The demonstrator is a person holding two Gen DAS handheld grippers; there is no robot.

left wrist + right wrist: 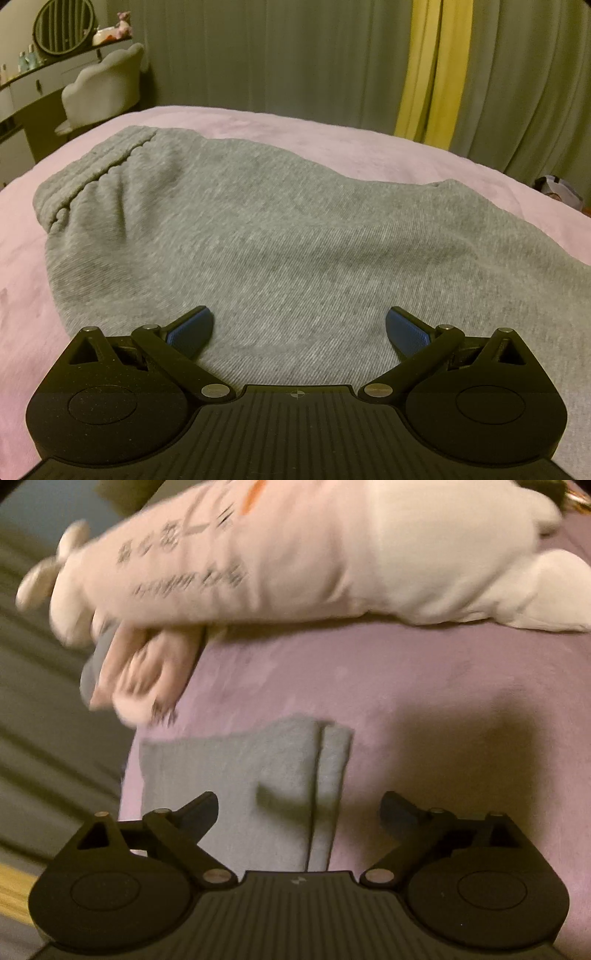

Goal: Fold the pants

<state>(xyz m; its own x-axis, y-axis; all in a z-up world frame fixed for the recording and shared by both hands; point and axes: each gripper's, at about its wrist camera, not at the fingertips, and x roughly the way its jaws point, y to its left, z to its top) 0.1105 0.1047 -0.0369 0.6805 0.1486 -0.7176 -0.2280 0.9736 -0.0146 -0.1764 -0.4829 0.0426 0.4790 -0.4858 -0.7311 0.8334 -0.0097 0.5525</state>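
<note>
Black linkage arms of the left gripper [299, 328] fill the near edge of its view, its blue pads [192, 328] spread wide with nothing between them, poised above grey sweatpants [277, 236]. These lie flat across a pink blanket [332, 144], elastic waistband [92, 173] at the far left. Right gripper [299, 812] also stands wide apart, gripping nothing; a grey pant-leg end [243, 775] lies on the blanket beneath it, near the bed's edge. Beyond sits a blurred white plush toy [295, 554] with printed lettering. Green curtains [277, 55] hang behind
</note>
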